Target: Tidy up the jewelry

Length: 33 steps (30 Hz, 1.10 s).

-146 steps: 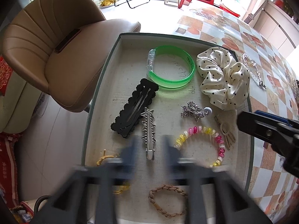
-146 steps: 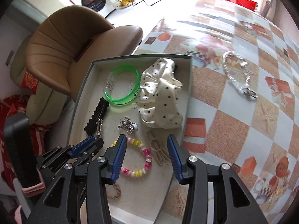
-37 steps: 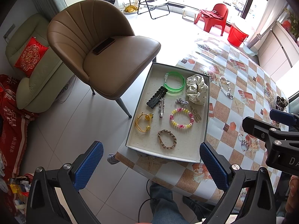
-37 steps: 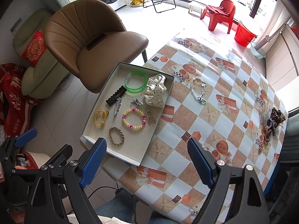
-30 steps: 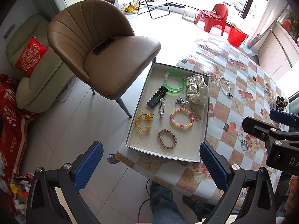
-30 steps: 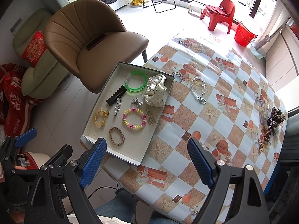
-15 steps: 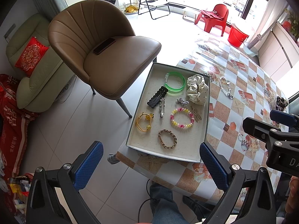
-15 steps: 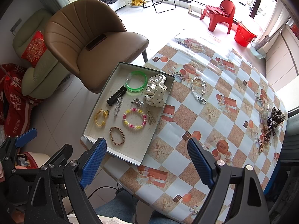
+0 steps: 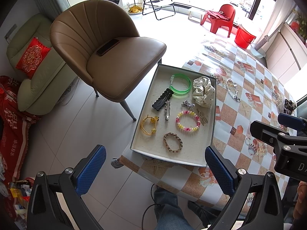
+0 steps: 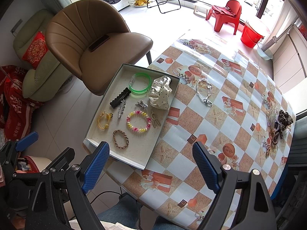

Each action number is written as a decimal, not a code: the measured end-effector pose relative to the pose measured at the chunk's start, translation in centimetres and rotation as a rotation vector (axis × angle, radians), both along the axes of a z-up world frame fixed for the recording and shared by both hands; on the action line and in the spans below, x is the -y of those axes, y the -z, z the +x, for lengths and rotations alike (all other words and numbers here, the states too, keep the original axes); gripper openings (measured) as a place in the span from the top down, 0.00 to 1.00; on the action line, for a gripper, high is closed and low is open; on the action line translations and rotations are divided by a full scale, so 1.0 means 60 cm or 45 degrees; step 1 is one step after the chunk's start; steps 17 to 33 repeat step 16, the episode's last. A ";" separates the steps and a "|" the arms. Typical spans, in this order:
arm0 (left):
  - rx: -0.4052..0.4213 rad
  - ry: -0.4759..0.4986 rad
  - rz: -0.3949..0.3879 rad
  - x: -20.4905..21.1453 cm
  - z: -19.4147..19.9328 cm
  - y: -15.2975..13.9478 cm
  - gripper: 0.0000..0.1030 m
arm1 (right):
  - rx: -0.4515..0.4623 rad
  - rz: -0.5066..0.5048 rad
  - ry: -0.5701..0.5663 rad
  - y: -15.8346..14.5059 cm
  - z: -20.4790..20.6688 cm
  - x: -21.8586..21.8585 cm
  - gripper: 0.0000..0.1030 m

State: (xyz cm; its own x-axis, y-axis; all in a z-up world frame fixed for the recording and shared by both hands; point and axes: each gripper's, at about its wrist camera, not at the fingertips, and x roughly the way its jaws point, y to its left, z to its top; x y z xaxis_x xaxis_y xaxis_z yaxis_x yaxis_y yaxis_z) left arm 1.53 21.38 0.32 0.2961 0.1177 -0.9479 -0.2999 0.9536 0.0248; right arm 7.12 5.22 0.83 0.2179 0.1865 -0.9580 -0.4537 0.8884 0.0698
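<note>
Grey shallow tray (image 9: 210, 134) w/ glossy green bangle (image 9: 181, 84), braided bracelet (image 9: 172, 142), both grippers' jaws wide apart, empty

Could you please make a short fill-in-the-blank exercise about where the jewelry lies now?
1. The green bangle lies inside the ___.
2. The silver chain lies on the ___, outside the tray.
3. The scrunchie is white with black ___.
4. Both grippers are ___.

Missing words: tray; table; dots; open

High twin downward views, shared tray (image 9: 145, 103)
</note>
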 end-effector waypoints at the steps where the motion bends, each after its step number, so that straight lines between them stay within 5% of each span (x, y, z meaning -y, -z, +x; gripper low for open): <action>1: 0.000 -0.001 0.001 -0.002 0.000 0.000 0.00 | 0.000 0.000 0.000 0.000 0.000 0.000 0.13; 33: 0.003 -0.014 0.009 -0.009 -0.006 0.003 0.00 | -0.001 0.000 0.000 0.000 -0.001 0.001 0.13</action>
